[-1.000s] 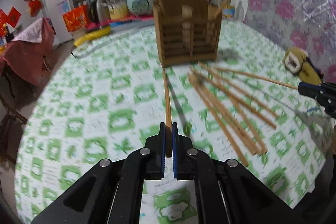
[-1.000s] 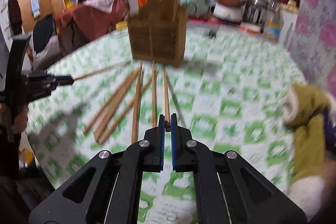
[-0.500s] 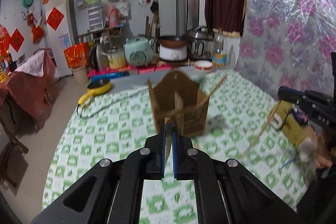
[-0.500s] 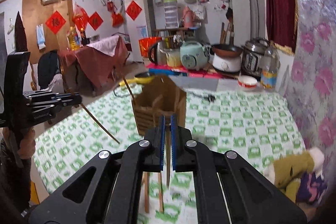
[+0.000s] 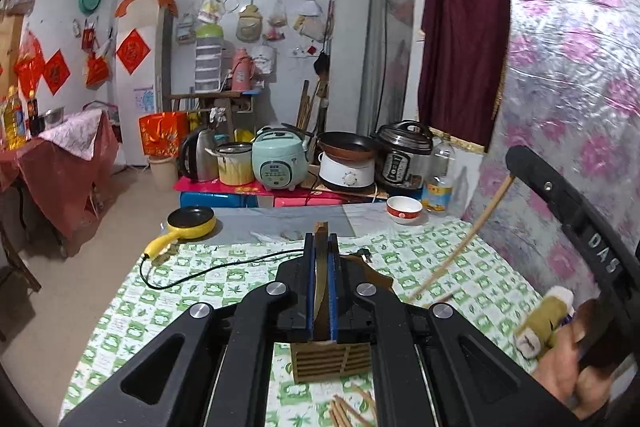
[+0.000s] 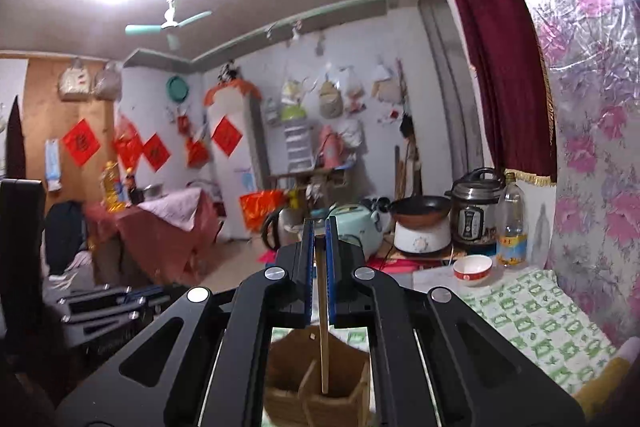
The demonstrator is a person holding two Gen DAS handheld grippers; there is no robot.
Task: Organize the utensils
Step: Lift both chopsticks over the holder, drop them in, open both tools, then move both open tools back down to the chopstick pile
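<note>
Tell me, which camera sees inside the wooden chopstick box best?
The right wrist view. It looks down into the wooden box, showing its open top, the divider, and the chopstick in the right gripper reaching in. The left wrist view shows only the slatted front, mostly hidden behind the left gripper.

Only one marking reads clearly — the raised letters "DAS" on the black body of the right gripper [image 5: 568, 203] — while the red wall papers' characters [image 5: 133, 51] stay too blurred.
</note>
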